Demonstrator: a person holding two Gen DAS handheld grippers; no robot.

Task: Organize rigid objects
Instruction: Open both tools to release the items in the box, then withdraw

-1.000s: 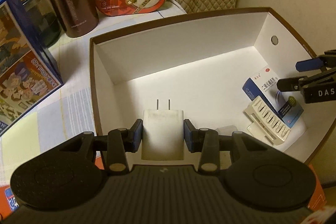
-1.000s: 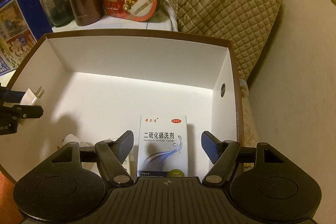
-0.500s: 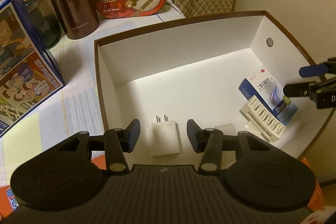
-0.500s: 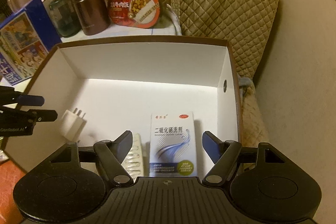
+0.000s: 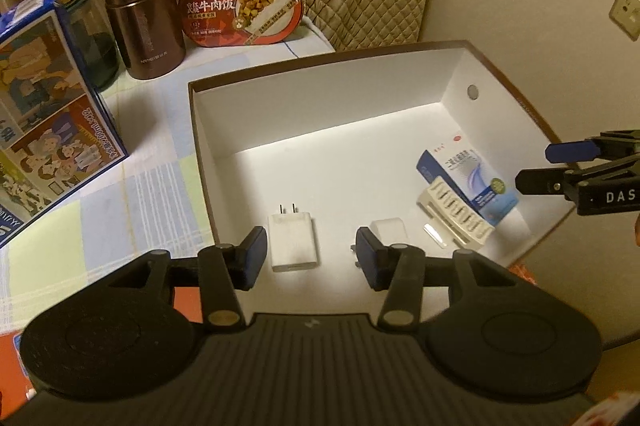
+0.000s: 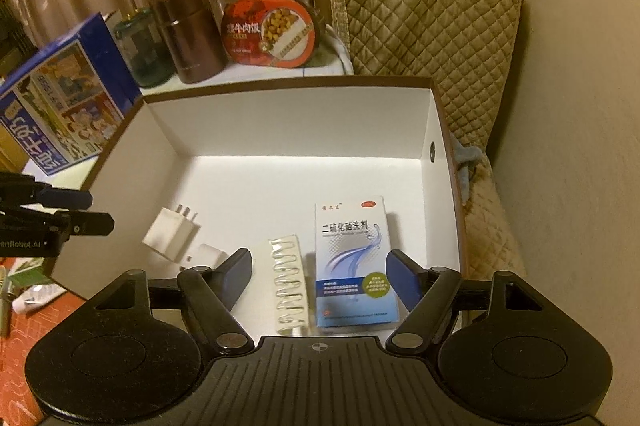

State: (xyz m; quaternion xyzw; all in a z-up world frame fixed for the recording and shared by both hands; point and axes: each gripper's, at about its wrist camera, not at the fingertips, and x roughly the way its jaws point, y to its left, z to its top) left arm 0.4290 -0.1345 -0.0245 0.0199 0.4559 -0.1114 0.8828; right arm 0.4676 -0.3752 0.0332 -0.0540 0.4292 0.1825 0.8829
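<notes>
An open white-lined box (image 5: 320,60) holds a white charger plug (image 5: 294,240) lying flat with its prongs pointing away. My left gripper (image 5: 310,254) hovers open above the plug, its pads clear of it. A smaller white adapter (image 5: 388,230) lies just right of the plug. In the right wrist view a blue and white medicine box (image 6: 352,258) lies flat beside a ribbed vial tray (image 6: 288,282). My right gripper (image 6: 320,272) stands open above them, holding nothing. The left gripper (image 6: 98,212) shows at that view's left edge, and the right gripper (image 5: 534,166) at the other view's right edge.
Behind the box stand a brown canister (image 5: 140,22), a red meal pack (image 5: 244,12) and a green glass jar (image 5: 96,42). A blue illustrated carton (image 5: 48,106) stands at the left. A quilted chair (image 6: 432,26) and a wall flank the box's right side.
My left gripper opened and let go of the charger plug, which now lies on the box floor. Both grippers drew back and upward, away from the things in the box.
</notes>
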